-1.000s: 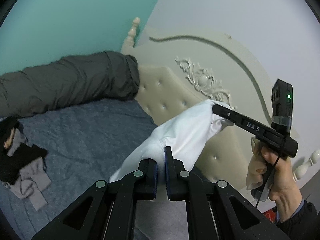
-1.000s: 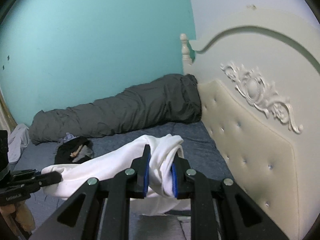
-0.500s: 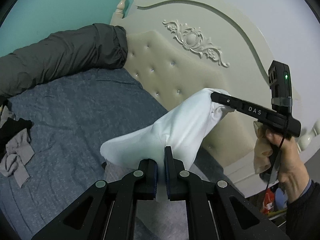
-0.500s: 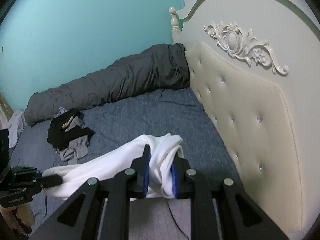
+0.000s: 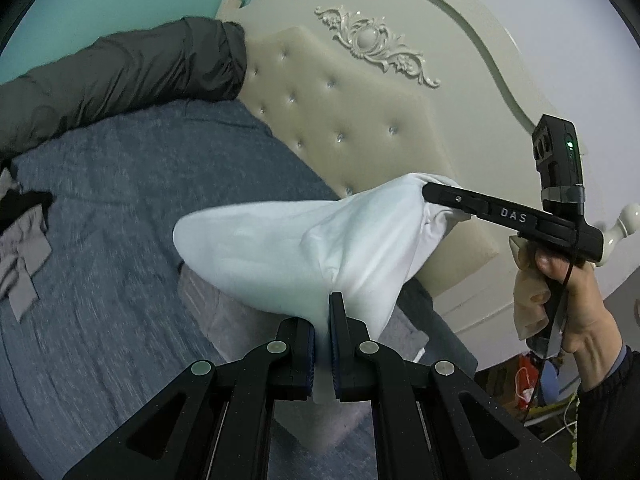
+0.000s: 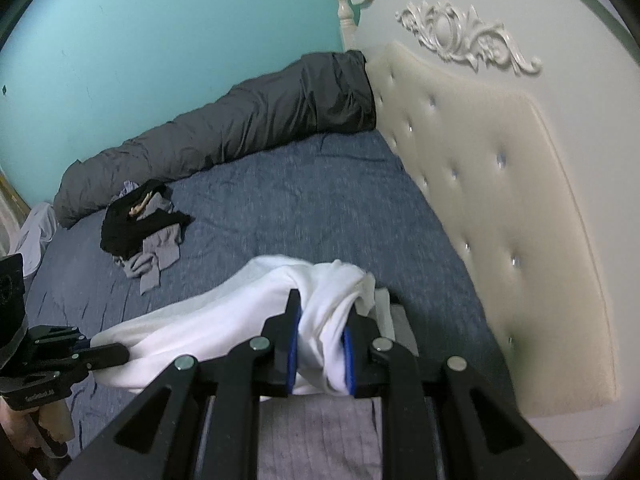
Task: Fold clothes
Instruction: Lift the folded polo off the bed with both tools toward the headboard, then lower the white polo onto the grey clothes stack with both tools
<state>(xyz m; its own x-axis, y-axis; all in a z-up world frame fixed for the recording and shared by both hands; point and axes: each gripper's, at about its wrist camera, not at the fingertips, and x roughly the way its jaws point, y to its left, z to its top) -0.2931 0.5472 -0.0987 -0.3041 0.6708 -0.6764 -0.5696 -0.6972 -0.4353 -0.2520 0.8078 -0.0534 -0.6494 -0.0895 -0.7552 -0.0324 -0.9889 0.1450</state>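
A white garment [image 5: 304,248] hangs stretched in the air between both grippers, above the blue bed. My left gripper [image 5: 322,320] is shut on its near edge. In the left wrist view the right gripper [image 5: 430,194], held by a hand [image 5: 576,300], pinches the far end. From the right wrist view, the right gripper [image 6: 320,320] is shut on a bunched fold of the white garment [image 6: 224,320], and the left gripper [image 6: 120,354] grips the other end at lower left. A folded grey garment [image 6: 320,436] lies on the bed under the white one.
The blue bedspread [image 6: 300,208] runs up to a cream tufted headboard [image 6: 500,208] on the right. A dark grey rolled duvet [image 6: 240,128] lies along the teal wall. A black and grey heap of clothes [image 6: 144,228] sits at mid-left.
Both grippers have come down toward the bed with the white garment held between them; the views now look more steeply onto the bedspread. The garment's lower part billows out to the left.
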